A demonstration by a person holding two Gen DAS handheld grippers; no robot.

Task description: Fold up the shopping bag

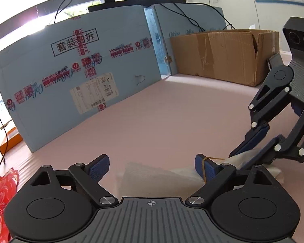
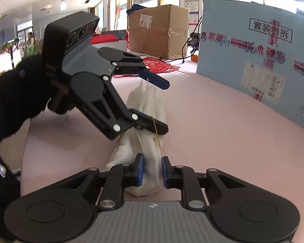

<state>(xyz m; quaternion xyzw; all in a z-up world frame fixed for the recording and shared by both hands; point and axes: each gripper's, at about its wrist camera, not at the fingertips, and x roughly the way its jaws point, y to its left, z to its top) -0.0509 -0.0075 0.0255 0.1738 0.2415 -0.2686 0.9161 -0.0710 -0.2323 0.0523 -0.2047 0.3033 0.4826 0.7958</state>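
A pink table [image 1: 162,111] fills both views. A long blue box [image 1: 75,70] stands along its far edge from ten to twelve o'clock in the left wrist view, and a brown cardboard box [image 1: 218,54] sits at one o'clock beside it. A red patterned cloth [image 1: 0,198] lies at eight o'clock.

The shopping bag [image 2: 150,125], white and rolled into a long narrow bundle, lies on the table at the centre of the right wrist view, running from six toward twelve o'clock.

The left gripper [image 2: 167,107], held by a black-sleeved hand [image 2: 16,93], has its fingers spread wide across the bundle, a yellow rubber band [image 2: 156,128] looped over the nearer finger.

The right gripper [image 2: 152,171] has its fingers narrow, astride the bundle's near end; whether the pads press it I cannot tell.
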